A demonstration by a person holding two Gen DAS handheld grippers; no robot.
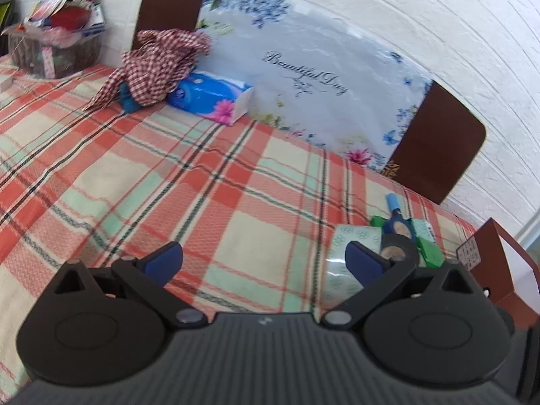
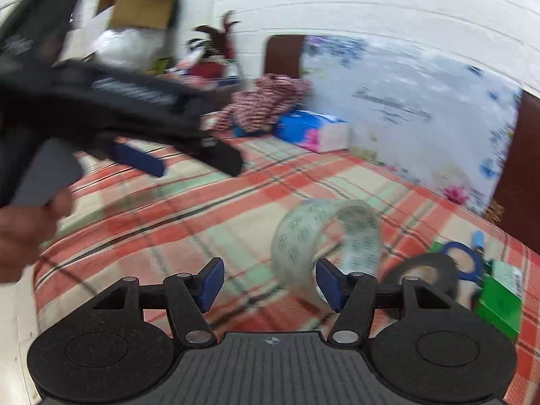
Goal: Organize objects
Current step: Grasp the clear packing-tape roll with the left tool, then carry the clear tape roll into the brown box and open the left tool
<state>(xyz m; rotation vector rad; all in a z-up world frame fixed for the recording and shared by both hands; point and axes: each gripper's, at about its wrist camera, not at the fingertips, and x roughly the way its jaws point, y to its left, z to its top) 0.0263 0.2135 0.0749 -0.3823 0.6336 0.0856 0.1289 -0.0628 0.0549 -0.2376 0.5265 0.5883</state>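
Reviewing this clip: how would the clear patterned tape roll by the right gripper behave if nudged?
The clear patterned tape roll stands on its edge on the plaid cloth, so a nudge would probably set it rolling or tip it flat. It is a hollow ring, so likely light. The right gripper is open, with its right finger close beside the roll.

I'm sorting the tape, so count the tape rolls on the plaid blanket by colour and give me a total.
Clear patterned roll: 1
Black roll: 1
Blue roll: 1
Total: 3 rolls, all lying near the green box.
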